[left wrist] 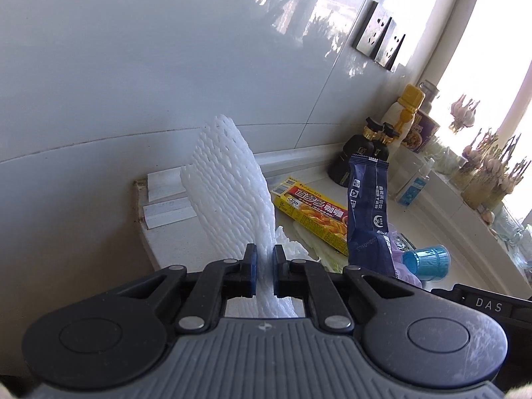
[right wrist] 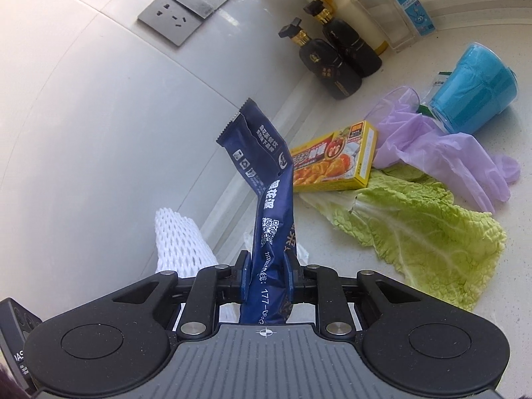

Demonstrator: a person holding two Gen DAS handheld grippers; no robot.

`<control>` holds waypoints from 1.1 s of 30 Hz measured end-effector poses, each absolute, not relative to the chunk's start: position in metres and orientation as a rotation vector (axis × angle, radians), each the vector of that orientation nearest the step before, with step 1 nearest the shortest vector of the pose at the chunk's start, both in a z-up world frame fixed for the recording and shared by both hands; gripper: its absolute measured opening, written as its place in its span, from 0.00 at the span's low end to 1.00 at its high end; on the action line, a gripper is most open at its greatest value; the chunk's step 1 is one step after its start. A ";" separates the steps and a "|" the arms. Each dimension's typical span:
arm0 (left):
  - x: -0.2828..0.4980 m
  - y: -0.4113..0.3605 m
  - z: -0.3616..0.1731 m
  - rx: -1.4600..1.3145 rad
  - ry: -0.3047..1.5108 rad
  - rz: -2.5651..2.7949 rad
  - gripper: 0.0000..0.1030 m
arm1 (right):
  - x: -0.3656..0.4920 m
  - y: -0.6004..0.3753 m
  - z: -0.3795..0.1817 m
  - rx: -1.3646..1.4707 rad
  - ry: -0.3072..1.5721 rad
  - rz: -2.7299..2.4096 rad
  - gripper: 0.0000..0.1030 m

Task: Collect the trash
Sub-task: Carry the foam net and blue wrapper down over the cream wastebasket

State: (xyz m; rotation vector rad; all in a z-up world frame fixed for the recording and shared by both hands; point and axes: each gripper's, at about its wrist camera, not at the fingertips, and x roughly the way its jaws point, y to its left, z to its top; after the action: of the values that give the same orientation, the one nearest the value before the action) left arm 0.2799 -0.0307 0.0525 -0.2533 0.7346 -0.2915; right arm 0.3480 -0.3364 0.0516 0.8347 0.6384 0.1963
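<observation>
White foam net (left wrist: 229, 199) in left tool (left wrist: 264, 272); blue wrapper (right wrist: 266, 212) in right tool (right wrist: 267, 277).

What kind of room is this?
Most likely a home kitchen counter by a window: dark sauce bottles against the tiled wall, a curry box and a cabbage leaf on the worktop, wall sockets above.

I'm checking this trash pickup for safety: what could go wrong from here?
The white foam net is pinched only at its lower end by the left gripper, so it may slip. The blue wrapper in the right gripper flops sideways and could brush the yellow box.
</observation>
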 end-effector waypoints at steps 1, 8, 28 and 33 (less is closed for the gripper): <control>0.276 -0.028 0.054 -0.253 0.731 -0.292 0.07 | 0.345 -0.334 0.055 0.828 0.637 0.202 0.20; 0.244 -0.003 0.059 -0.248 0.713 -0.291 0.07 | 0.316 -0.296 0.075 0.756 0.621 0.276 0.20; 0.163 0.055 -0.007 -0.109 0.781 -0.185 0.07 | 0.266 -0.159 0.018 0.495 0.771 0.393 0.20; 0.157 0.057 -0.041 -0.121 0.833 -0.153 0.07 | 0.260 -0.134 -0.014 0.432 0.820 0.393 0.20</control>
State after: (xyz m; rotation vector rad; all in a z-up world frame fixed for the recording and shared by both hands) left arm 0.1571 0.0574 -0.0413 -0.1215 0.8333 -0.1525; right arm 0.2597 -0.1344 -0.0135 0.4321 0.8198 0.3928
